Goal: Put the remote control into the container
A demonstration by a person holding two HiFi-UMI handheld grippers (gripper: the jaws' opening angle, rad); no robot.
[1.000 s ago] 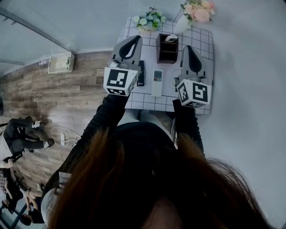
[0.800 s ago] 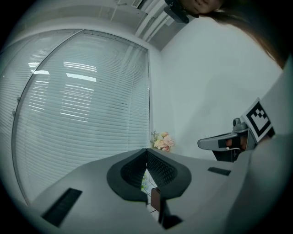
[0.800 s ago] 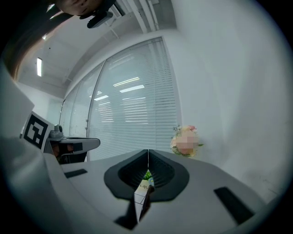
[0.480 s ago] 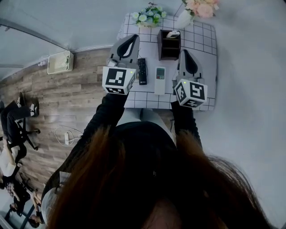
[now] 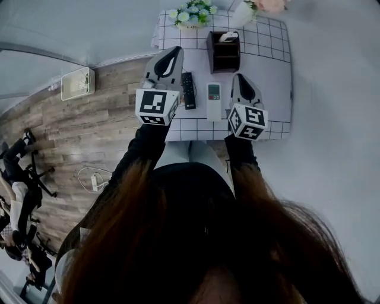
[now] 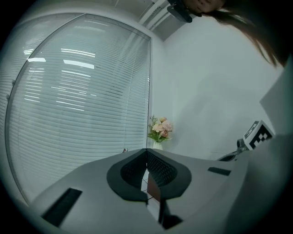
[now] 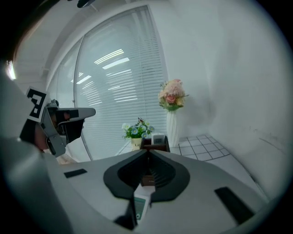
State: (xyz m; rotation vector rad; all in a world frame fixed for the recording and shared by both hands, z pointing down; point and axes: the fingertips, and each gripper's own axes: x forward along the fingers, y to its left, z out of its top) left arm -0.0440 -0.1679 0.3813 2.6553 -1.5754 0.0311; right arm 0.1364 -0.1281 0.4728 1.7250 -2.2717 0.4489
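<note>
A white remote control [image 5: 214,100] lies on the checked tablecloth [image 5: 270,71], with a black remote [image 5: 189,90] to its left. Behind them stands the dark brown container [image 5: 224,52], with a white object [image 5: 228,37] sticking out of its top. My right gripper [image 5: 239,76] hangs just right of the white remote, jaws shut and holding nothing. In the right gripper view the white remote [image 7: 141,203] shows below my shut right gripper [image 7: 148,151], and the container [image 7: 154,142] stands ahead. My left gripper [image 5: 176,50] hovers left of the black remote. In its own view, the left gripper [image 6: 147,151] is shut and empty.
A blue-and-white bouquet [image 5: 190,13] and a white vase of pink flowers [image 5: 246,12] stand at the table's far edge. A wall runs along the right. Wooden floor lies to the left, with a white box [image 5: 77,83] and seated people farther off.
Both grippers have come down toward the table, the right one more, and it now sits beside the white remote. Both stay shut.
</note>
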